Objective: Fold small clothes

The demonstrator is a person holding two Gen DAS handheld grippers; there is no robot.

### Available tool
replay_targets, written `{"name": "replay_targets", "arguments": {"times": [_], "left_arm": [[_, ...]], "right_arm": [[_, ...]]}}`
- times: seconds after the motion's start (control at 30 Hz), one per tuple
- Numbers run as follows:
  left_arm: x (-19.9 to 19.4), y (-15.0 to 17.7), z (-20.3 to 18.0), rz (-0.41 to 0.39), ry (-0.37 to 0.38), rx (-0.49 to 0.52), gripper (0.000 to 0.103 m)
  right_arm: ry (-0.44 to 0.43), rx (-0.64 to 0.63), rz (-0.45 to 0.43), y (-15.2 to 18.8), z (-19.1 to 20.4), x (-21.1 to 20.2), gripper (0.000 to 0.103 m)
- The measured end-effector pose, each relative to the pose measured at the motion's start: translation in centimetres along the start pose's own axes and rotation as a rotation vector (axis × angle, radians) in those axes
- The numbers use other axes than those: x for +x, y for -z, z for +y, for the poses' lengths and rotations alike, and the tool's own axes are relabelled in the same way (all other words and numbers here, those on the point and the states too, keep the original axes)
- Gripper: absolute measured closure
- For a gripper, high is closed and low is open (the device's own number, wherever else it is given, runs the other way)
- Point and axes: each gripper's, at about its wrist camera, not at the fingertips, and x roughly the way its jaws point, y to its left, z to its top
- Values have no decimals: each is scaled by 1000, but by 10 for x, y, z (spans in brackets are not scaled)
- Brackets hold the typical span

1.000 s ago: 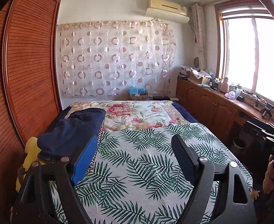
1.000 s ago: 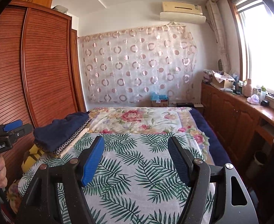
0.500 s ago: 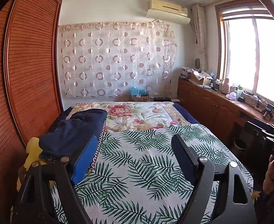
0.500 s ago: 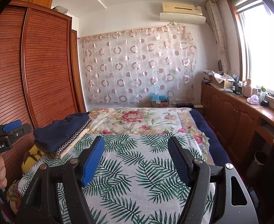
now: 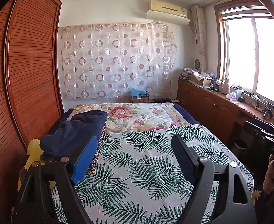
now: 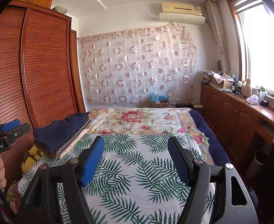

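A folded navy garment (image 5: 75,128) lies on top of a small stack of clothes at the left side of the bed; it also shows in the right wrist view (image 6: 62,130). A patterned cloth with ring trim and a yellow garment (image 6: 31,156) lie under it. My left gripper (image 5: 135,149) is open and empty, held above the palm-leaf sheet (image 5: 146,160), just right of the stack. My right gripper (image 6: 137,149) is open and empty above the same sheet (image 6: 137,168). The left gripper's body (image 6: 4,136) shows at the left edge of the right wrist view.
A wooden slatted wardrobe (image 5: 25,74) stands along the bed's left side. A wooden cabinet counter (image 6: 239,115) with bottles and boxes runs under the window on the right. A floral quilt (image 5: 137,115) covers the bed's far half. A bin (image 6: 256,160) stands by the cabinet.
Both views have tilted up slightly, so the bed sits a little lower in frame. Both grippers stay open and empty. The clothes have not moved.
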Motion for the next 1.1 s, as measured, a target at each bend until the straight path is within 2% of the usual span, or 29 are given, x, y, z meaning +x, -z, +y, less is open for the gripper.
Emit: {"name": "replay_targets", "arguments": {"times": [1.1], "left_arm": [[0,1,0,-5,-1,6,21]], "right_arm": [[2,4,-8,3,-1,2,31]]}}
